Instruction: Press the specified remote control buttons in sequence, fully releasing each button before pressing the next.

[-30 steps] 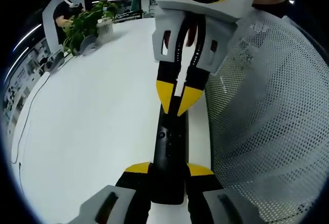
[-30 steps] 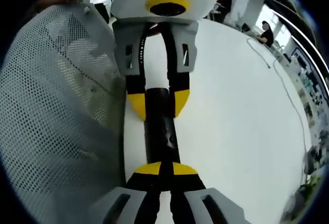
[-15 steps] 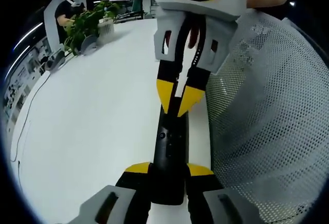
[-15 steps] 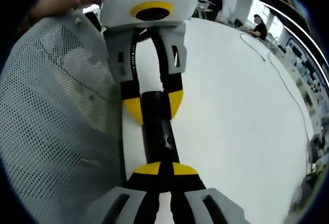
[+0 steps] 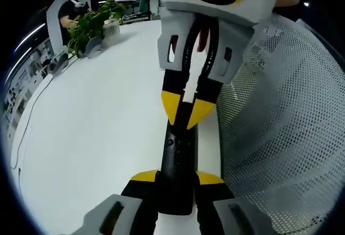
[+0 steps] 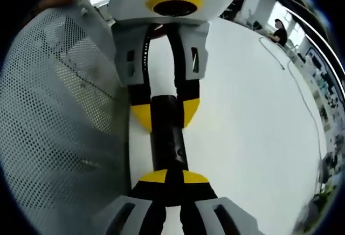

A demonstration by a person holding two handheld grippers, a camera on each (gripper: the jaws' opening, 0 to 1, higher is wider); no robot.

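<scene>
A slim black remote (image 5: 175,157) lies lengthwise over the white table, with my left gripper (image 5: 177,178) shut on its near end, one yellow tip on each side. My right gripper (image 5: 183,115) reaches in from the top, jaws shut, its joined yellow tips resting on the remote's upper face just past a small round button. In the right gripper view the remote (image 6: 167,140) runs away from my right gripper (image 6: 171,178), whose shut tips sit on its near part. The left gripper (image 6: 166,115) clamps the far end.
A white mesh chair back (image 5: 280,116) stands close beside the remote, also seen as the mesh (image 6: 59,111). The white table (image 5: 91,122) spreads out on the other side. A potted plant (image 5: 91,25) and a seated person (image 5: 75,3) are at its far end. A thin cable (image 6: 302,95) crosses it.
My right gripper's shut tips have slid a little further along the remote toward the left gripper. The left gripper keeps its hold and the remote has not moved.
</scene>
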